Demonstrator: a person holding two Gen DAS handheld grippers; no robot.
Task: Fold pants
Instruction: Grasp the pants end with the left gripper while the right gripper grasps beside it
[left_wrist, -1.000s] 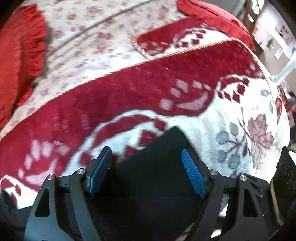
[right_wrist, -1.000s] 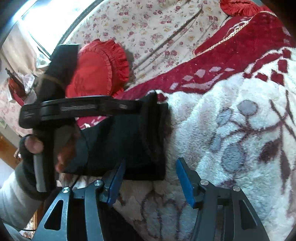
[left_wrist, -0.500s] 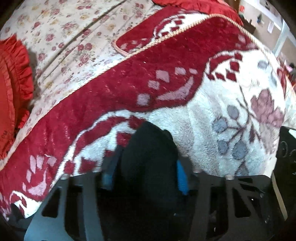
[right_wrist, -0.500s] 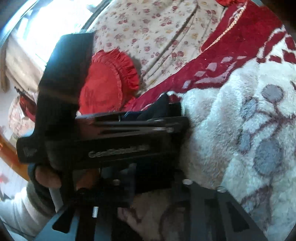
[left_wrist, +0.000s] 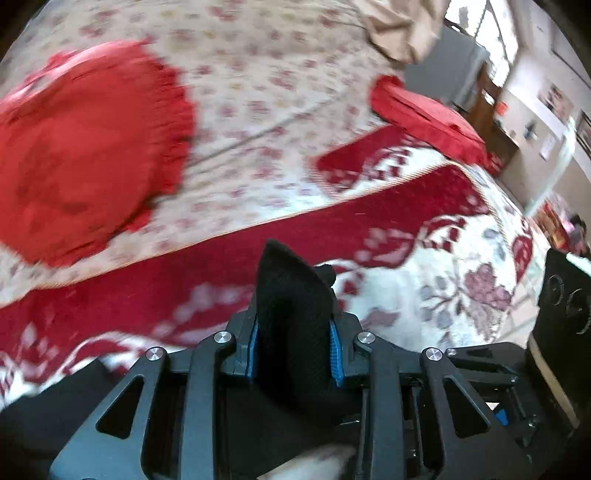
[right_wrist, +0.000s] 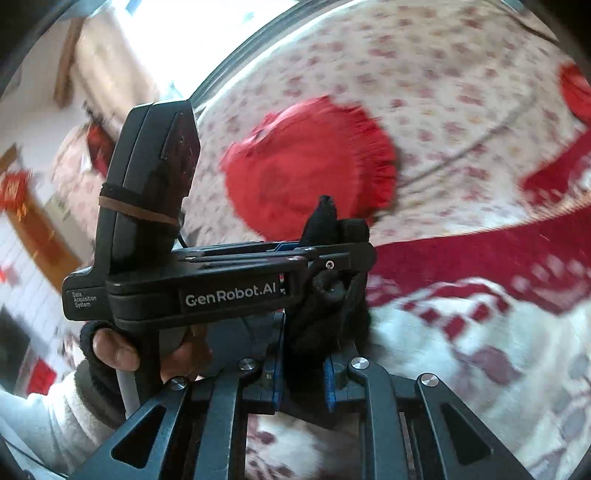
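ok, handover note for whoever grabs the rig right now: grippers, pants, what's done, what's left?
Left gripper: jaws have just been closing and are now shut on a bunched edge of the black pants.
Right gripper: jaws have just been closing, now shut on the same pants beside the left one.
Pants: the gripped end rides in both grippers above the red and white floral blanket; the rest trails below, out of view.
Done: both grips taken.
Left: carry the held end over to make the fold, lay it flat, release. How many folds are already made cannot be told.
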